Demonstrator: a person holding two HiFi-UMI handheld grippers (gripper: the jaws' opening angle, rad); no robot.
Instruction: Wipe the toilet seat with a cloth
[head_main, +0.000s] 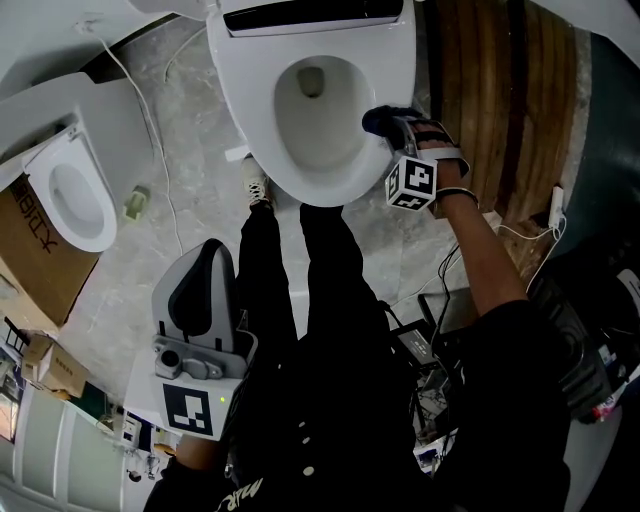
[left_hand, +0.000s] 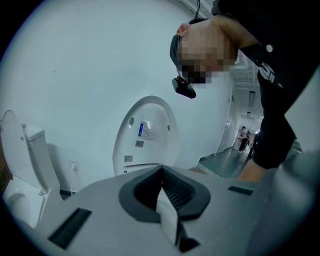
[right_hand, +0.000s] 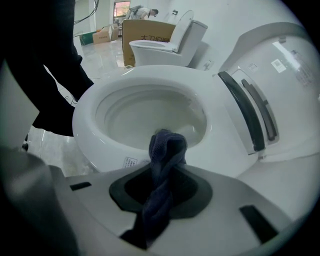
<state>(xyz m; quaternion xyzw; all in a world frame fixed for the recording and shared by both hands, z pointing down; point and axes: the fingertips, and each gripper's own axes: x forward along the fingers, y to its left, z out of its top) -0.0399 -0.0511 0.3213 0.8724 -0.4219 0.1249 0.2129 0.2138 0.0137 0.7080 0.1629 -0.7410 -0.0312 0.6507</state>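
Wiping step: R gripper (right_hand: 161, 175) clamps cloth (right_hand: 167, 144) at toilet seat's (right_hand: 222, 147) right rim; L gripper (left_hand: 169, 199) jaws together, idle. Next I'd sweep along the rim.

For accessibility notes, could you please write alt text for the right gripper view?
The right tongs grip a twisted dark blue cloth over the near rim of a white ceramic toilet bowl, its lid raised at right. A second white toilet and a brown cardboard box stand behind.

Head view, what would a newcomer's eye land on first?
The white ceramic toilet with its open bowl fills the top centre. At the bowl's rim, the right hand-held gripper is shut on a twisted dark blue cloth. The left hand-held gripper hangs shut and empty at lower left.
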